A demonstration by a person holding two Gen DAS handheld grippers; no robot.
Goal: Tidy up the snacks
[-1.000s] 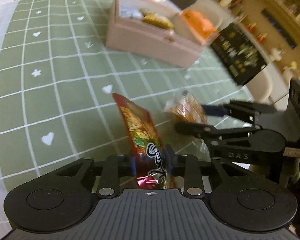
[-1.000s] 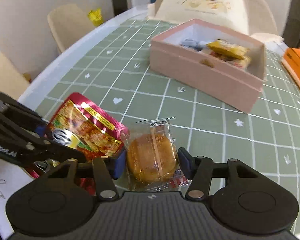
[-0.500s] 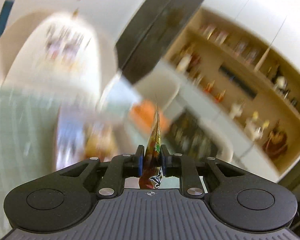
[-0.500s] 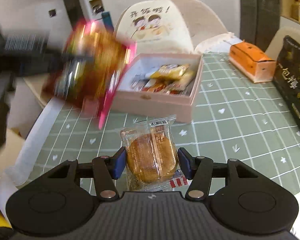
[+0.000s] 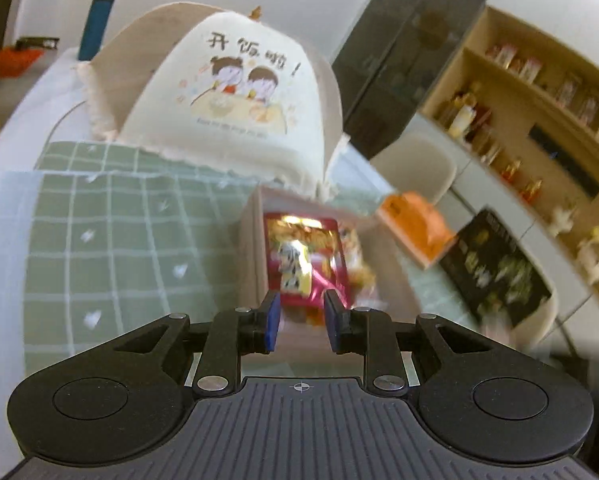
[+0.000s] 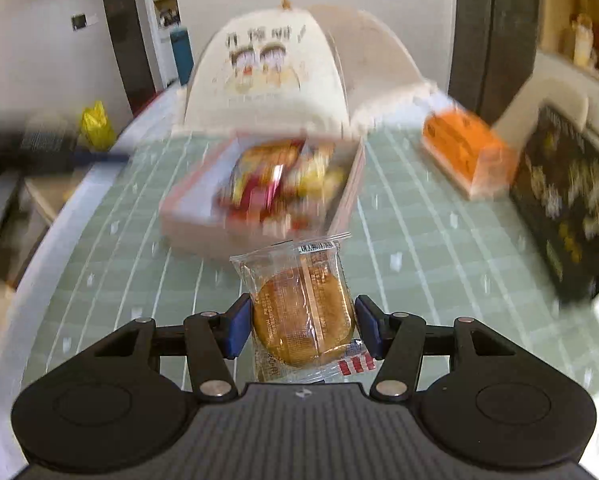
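Observation:
The pink box point(image 5: 251, 248) stands on the green checked cloth and holds several snack packs. A red snack packet point(image 5: 305, 258) lies inside it, on top of the others; it also shows in the right wrist view point(image 6: 259, 184), blurred. My left gripper point(image 5: 299, 322) hangs just above the box's near end, jaws apart and empty. My right gripper point(image 6: 302, 326) is shut on a round cake in a clear wrapper point(image 6: 303, 312), held above the cloth just in front of the pink box point(image 6: 195, 216).
A cream dome-shaped food cover point(image 5: 227, 92) stands behind the box. An orange box point(image 6: 465, 152) and a black printed pack point(image 6: 567, 200) lie at the right. The table's white rim point(image 6: 39, 248) runs along the left. Shelves line the right wall.
My left gripper carried the red packet up from the cloth to the pink box and let go; the packet now lies inside. My right gripper lifted the cake and moved toward the box.

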